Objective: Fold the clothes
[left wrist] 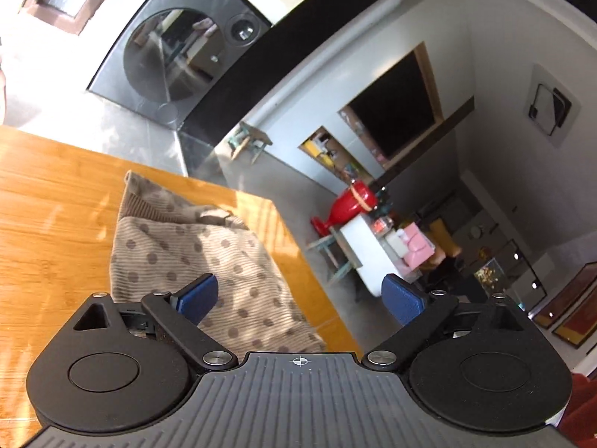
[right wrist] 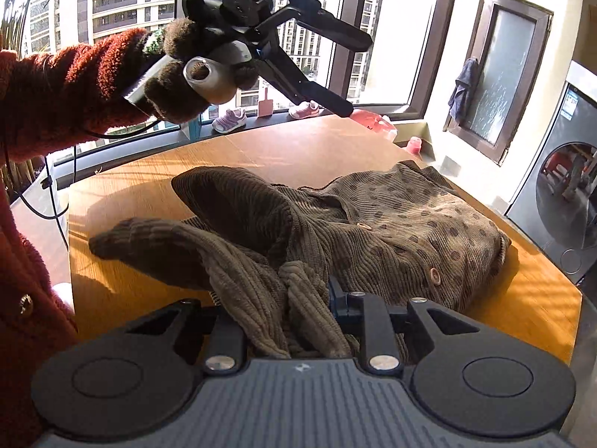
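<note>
My right claw (right wrist: 298, 317) has its fingertips buried in bunched cloth of the cardigan (right wrist: 391, 224), so I cannot see the pads. Ahead of my left claw (left wrist: 300, 298), the same cardigan's near edge vanishes under my body. Beyond it, the shelf clutter (left wrist: 335, 153) is too small to name. The washing machine (right wrist: 567, 201), off to my right, is cut by the frame.

Harsh window (right wrist: 377, 30) sunlight, table (left wrist: 56, 201) glare, fisheye warp.

1 cardigan (right wrist: 391, 224), 1 table (right wrist: 298, 149), 2 kids' shoes (right wrist: 229, 119), 1 washer (left wrist: 179, 48).
</note>
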`<move>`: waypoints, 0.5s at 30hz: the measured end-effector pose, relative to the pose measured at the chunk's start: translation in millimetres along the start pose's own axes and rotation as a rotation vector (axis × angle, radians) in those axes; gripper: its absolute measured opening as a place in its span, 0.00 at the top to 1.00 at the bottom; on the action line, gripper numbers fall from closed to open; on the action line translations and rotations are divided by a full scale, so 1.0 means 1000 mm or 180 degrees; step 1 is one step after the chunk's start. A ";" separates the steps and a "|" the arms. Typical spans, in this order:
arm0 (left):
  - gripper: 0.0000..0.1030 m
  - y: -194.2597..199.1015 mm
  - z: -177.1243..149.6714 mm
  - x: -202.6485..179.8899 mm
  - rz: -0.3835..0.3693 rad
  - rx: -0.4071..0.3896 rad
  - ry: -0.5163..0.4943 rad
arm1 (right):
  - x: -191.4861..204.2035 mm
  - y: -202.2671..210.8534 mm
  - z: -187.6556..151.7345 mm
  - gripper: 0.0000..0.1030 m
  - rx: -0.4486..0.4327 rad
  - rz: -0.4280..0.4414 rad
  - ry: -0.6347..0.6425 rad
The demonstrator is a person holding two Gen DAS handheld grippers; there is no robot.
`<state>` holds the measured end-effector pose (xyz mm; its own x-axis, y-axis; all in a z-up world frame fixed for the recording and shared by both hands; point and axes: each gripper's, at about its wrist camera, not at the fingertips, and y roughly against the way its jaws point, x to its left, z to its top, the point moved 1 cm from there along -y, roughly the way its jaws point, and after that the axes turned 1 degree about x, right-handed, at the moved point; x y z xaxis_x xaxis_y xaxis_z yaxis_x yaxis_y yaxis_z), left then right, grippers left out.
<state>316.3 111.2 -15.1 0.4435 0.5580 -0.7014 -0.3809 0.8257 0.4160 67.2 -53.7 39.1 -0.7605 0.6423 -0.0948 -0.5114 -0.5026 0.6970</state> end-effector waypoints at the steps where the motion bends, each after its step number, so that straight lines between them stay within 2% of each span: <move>1: 0.23 -0.010 -0.002 0.005 0.0063 0.0122 0.0001 | 0.002 0.006 0.002 0.80 -0.0007 0.0028 -0.0029; 4: 0.26 -0.034 -0.008 0.017 0.0193 0.0437 0.0002 | -0.001 0.030 0.013 0.80 -0.0064 0.0185 -0.0192; 6: 0.27 -0.044 -0.014 0.023 0.0184 0.0571 0.0019 | -0.015 0.048 0.023 0.80 -0.0188 0.0272 -0.0352; 8: 0.27 -0.048 -0.019 0.027 0.0131 0.0611 0.0009 | -0.039 0.053 0.033 0.80 -0.0322 0.0239 -0.0549; 11: 0.27 -0.042 -0.022 0.032 0.0100 0.0553 0.0033 | -0.087 0.026 0.040 0.78 -0.0395 0.0061 -0.0752; 14: 0.23 -0.021 -0.022 0.041 0.0235 0.0291 0.0154 | -0.136 -0.029 0.040 0.68 -0.0283 -0.0083 -0.0822; 15: 0.22 -0.011 -0.022 0.044 0.0287 0.0169 0.0217 | -0.149 -0.049 0.036 0.59 -0.0237 -0.0128 -0.0880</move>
<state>322.2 124.5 -63.6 0.3524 0.6248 -0.6967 -0.3725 0.7766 0.5080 220.0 -104.2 45.3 -0.6064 0.7908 0.0832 -0.5746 -0.5081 0.6416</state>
